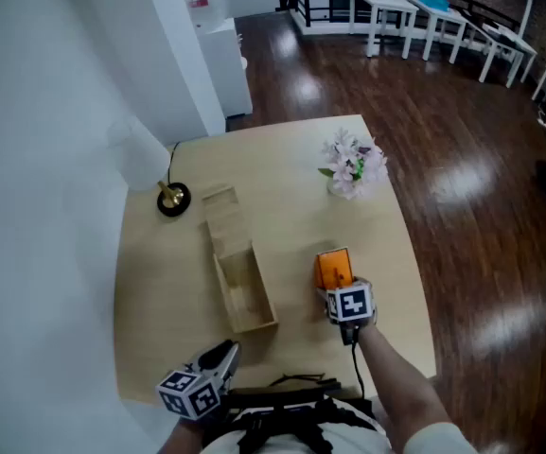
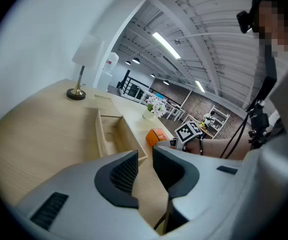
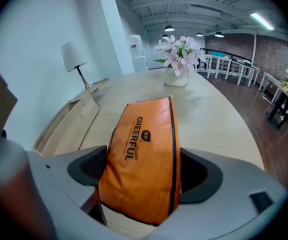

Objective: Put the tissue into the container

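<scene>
Tissue pack [image 3: 143, 149]: framed at lower centre by right claw [image 3: 144, 170], spread wide, unclamped.
Left claw [image 2: 144, 159]: narrowly parted, empty.

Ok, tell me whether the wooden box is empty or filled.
Empty: the head view shows only bare wood inside the box; the tissue pack is outside it, to its right.

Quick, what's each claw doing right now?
Left gripper: empty, jaws only narrowly apart.
Right gripper: open around the orange tissue pack.
</scene>
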`<state>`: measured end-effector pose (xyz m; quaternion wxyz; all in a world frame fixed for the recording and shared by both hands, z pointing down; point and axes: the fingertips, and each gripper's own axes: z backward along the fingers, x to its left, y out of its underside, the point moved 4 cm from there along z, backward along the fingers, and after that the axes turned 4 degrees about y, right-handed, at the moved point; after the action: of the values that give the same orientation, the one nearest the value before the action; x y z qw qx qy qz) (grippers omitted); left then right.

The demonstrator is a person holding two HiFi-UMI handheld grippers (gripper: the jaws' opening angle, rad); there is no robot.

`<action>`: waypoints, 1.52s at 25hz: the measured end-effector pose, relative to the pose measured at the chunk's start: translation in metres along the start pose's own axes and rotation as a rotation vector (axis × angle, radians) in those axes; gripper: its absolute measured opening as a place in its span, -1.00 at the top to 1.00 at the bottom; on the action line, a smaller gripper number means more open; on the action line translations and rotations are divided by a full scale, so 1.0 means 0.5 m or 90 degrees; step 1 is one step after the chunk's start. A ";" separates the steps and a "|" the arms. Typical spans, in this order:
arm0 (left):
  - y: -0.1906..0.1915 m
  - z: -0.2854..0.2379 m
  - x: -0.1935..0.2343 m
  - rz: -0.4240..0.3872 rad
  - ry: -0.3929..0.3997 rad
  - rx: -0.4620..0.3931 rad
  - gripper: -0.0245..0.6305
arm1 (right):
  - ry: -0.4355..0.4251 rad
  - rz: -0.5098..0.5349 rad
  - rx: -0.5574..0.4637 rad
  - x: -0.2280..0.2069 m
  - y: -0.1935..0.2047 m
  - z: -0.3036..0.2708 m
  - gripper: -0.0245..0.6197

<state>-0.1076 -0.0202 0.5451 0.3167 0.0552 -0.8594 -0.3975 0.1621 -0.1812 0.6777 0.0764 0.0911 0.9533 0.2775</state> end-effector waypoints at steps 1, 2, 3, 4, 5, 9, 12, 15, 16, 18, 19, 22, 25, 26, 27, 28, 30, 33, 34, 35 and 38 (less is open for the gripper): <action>0.000 -0.001 0.001 0.000 -0.001 0.002 0.64 | -0.002 -0.001 0.000 0.001 0.000 -0.001 -0.45; -0.001 -0.001 0.002 -0.001 -0.002 0.004 0.64 | -0.003 -0.002 0.001 0.001 0.001 -0.001 -0.45; -0.001 -0.002 0.002 -0.001 -0.004 0.006 0.64 | -0.003 -0.002 0.001 0.000 0.001 -0.001 -0.45; -0.002 -0.001 0.002 -0.003 -0.005 0.008 0.64 | -0.002 -0.002 0.002 -0.001 0.002 -0.001 -0.45; -0.003 -0.001 0.001 -0.004 -0.006 0.009 0.64 | -0.004 -0.003 0.002 -0.002 0.002 0.000 -0.45; -0.007 0.001 -0.001 -0.009 -0.005 0.007 0.64 | -0.016 -0.009 0.004 -0.005 0.004 -0.003 -0.45; -0.008 0.005 -0.003 -0.009 -0.005 0.004 0.64 | -0.019 -0.012 0.005 -0.005 0.005 -0.003 -0.45; -0.009 0.009 -0.005 -0.010 -0.004 0.001 0.64 | -0.023 -0.014 0.004 -0.006 0.005 -0.004 -0.45; -0.009 0.010 -0.005 -0.011 -0.004 -0.001 0.64 | -0.024 -0.014 0.004 -0.006 0.005 -0.004 -0.45; -0.010 0.011 -0.006 -0.012 -0.003 -0.005 0.64 | -0.023 -0.013 0.004 -0.006 0.005 -0.004 -0.45; -0.010 0.012 -0.007 -0.013 -0.002 -0.007 0.64 | -0.022 -0.012 0.003 -0.006 0.005 -0.004 -0.45; -0.013 0.013 -0.009 -0.014 -0.002 -0.012 0.64 | -0.014 -0.010 0.000 -0.008 0.002 0.000 -0.43; -0.017 0.016 -0.011 -0.012 0.000 -0.019 0.64 | -0.008 -0.007 -0.006 -0.007 -0.003 0.007 -0.39; -0.019 0.016 -0.011 -0.012 0.001 -0.022 0.64 | -0.006 -0.004 -0.009 -0.007 -0.004 0.010 -0.37; -0.020 0.016 -0.012 -0.012 0.003 -0.024 0.64 | -0.004 0.001 -0.011 -0.007 -0.006 0.013 -0.36; -0.022 0.016 -0.014 -0.012 0.005 -0.026 0.64 | -0.003 0.005 -0.014 -0.007 -0.007 0.017 -0.36; -0.024 0.014 -0.016 -0.012 0.007 -0.028 0.64 | -0.003 0.009 -0.019 -0.008 -0.009 0.025 -0.35; -0.024 0.012 -0.018 -0.013 0.013 -0.029 0.64 | -0.007 -0.003 -0.031 -0.012 -0.015 0.043 -0.34; -0.024 0.011 -0.018 -0.014 0.016 -0.029 0.64 | -0.009 -0.010 -0.036 -0.012 -0.019 0.050 -0.34; -0.026 0.009 -0.017 -0.015 0.018 -0.028 0.64 | -0.010 -0.015 -0.042 -0.012 -0.025 0.056 -0.34; -0.031 0.008 -0.017 -0.020 0.026 -0.030 0.64 | -0.009 -0.026 -0.061 -0.010 -0.047 0.080 -0.34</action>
<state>-0.1057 -0.0250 0.5277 0.3291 0.0698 -0.8423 -0.4212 0.1717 -0.1809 0.6321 0.0933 0.0699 0.9400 0.3205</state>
